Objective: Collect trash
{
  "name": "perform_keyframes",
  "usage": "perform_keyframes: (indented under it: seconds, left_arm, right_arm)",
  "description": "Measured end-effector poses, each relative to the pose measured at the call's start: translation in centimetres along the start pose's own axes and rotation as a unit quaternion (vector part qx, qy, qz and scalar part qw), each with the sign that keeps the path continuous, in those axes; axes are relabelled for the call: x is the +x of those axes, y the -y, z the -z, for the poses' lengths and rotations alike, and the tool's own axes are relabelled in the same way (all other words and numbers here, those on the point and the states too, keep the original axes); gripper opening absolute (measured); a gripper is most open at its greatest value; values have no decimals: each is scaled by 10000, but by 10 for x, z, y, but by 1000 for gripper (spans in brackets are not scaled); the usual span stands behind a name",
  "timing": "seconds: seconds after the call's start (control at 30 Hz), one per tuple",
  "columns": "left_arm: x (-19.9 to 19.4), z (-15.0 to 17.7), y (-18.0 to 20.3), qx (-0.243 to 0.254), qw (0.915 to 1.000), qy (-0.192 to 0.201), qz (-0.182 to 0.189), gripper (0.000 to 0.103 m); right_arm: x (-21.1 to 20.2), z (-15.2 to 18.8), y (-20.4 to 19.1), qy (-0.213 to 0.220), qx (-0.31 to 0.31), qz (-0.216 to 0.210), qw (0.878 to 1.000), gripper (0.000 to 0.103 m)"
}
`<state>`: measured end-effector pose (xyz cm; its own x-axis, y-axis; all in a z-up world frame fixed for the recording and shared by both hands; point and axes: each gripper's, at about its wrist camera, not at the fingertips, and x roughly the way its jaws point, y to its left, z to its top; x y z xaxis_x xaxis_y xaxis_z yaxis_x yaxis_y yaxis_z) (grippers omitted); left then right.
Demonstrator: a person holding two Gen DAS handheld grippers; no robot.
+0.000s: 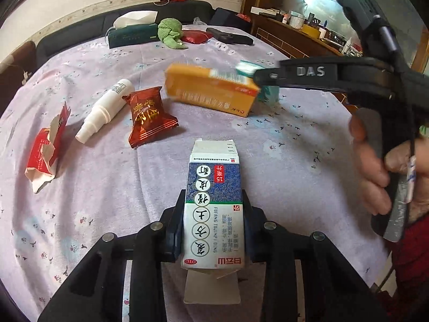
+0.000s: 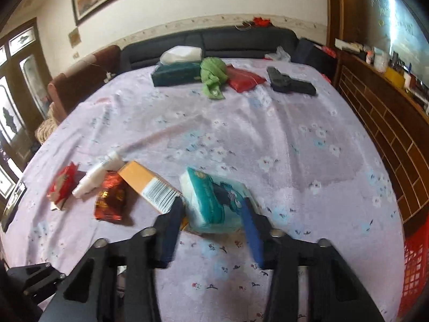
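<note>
Your collecting has barely begun: most of the trash still lies on the lilac floral cloth [image 2: 281, 139] covering the surface. The largest piece, the orange carton [image 1: 211, 88], lies beside the teal tissue pack [image 2: 214, 198], and your right tongs [image 2: 211, 216] straddle that pack, narrowed on it with both pads at its sides. Your left tongs [image 1: 213, 230] are pinching the blue-and-white medicine box [image 1: 213, 201], raised over the cloth. Still lying loose are the red candy wrapper [image 1: 148, 119], the torn red packet [image 1: 45, 155] and the white spray bottle [image 1: 104, 110]. A dark sofa [image 2: 214, 40] runs behind. At the right edge a red crate [image 2: 415, 268] shows, likely your bin.
</note>
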<state>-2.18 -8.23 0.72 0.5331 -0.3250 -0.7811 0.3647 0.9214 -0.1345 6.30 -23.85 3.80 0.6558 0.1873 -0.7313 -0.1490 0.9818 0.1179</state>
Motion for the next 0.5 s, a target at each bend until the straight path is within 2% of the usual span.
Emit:
perform_keyframes:
  seconds: [0.03, 0.13, 0.4, 0.5]
  left_arm:
    - [0, 0, 0, 3, 10000, 4, -2, 33]
    - [-1, 1, 1, -22, 10000, 49, -19, 33]
    - [-10, 0, 7, -14, 9998, 195, -68, 33]
    - [-12, 0, 11, 25, 9997, 214, -62, 33]
  right_arm:
    - [-3, 1, 3, -11, 76, -19, 10000, 21]
    - [-18, 7, 12, 103, 292, -41, 9995, 15]
    - [-65, 46, 37, 219, 899, -941, 9913, 15]
    - [-78, 66, 26, 201, 494, -1102, 9925, 15]
